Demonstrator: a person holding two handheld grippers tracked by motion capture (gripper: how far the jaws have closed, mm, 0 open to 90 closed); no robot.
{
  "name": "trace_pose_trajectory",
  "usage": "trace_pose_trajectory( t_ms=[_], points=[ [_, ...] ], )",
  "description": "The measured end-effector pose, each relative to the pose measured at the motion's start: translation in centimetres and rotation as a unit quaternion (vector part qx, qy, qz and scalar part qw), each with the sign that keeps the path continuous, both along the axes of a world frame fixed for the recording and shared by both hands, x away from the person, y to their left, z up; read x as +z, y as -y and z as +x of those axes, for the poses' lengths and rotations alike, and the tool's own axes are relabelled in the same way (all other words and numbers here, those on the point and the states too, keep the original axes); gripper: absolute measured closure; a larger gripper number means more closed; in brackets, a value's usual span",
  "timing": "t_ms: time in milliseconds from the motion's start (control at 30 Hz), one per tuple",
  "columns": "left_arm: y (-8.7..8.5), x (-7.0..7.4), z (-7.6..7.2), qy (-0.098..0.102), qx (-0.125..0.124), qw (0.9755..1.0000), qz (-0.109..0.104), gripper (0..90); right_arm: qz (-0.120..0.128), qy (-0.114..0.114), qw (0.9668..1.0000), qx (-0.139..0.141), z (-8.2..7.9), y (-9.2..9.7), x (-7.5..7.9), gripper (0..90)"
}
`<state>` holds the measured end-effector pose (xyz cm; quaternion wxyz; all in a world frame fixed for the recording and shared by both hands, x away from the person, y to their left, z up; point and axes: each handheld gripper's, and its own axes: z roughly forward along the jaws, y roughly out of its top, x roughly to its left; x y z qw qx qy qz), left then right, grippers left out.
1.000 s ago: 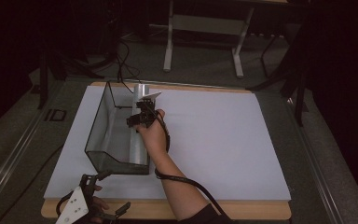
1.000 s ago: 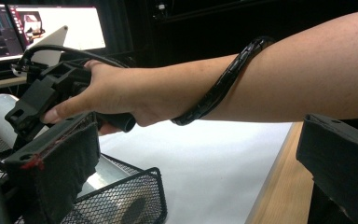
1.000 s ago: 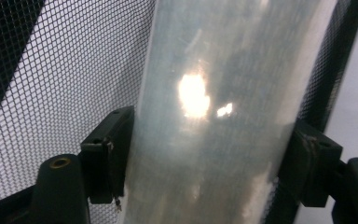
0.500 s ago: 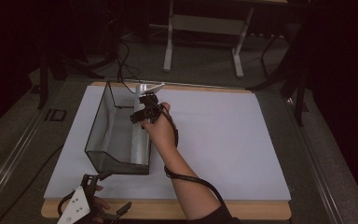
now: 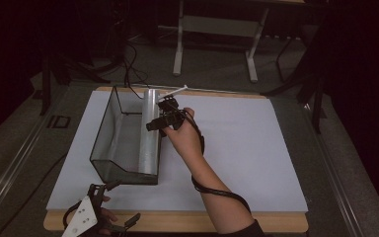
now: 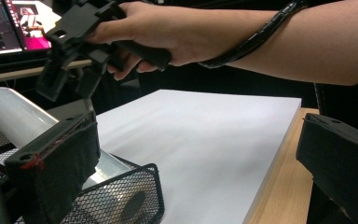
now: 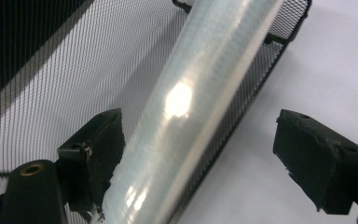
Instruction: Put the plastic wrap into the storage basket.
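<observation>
A white board (image 5: pixel 237 148) covered the table, and on its left side stood a black wire-mesh basket (image 5: pixel 109 140). A long roll of clear film (image 5: pixel 149 133) lay inside, resting along the basket's right wall. The right gripper (image 5: pixel 162 114) hovered just above the roll's far end, jaws spread wide. The left gripper (image 5: pixel 96 217) sat near the table's front edge, also spread. The roll looked stiff, light and glossy, probably slippery; gripping across its middle seemed soundest.
</observation>
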<state>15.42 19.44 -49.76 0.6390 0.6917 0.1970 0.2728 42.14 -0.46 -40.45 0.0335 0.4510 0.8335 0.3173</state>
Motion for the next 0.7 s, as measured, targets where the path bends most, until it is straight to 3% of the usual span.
trace_pose_trajectory(
  t_ms=[300, 700],
  points=[
    [0.1, -0.1, 0.0, -0.004, -0.003, 1.0000, 0.000, 0.0, 0.006, 0.012, 0.9998, 0.013, -0.8, 2.5, 0.3, 14.8],
    [0.3, -0.2, 0.1, -0.006, -0.004, 1.0000, 0.001, 0.0, 0.019, 0.051, 0.9984, 0.015, -3.2, 7.6, 0.7, 14.9]
  ],
)
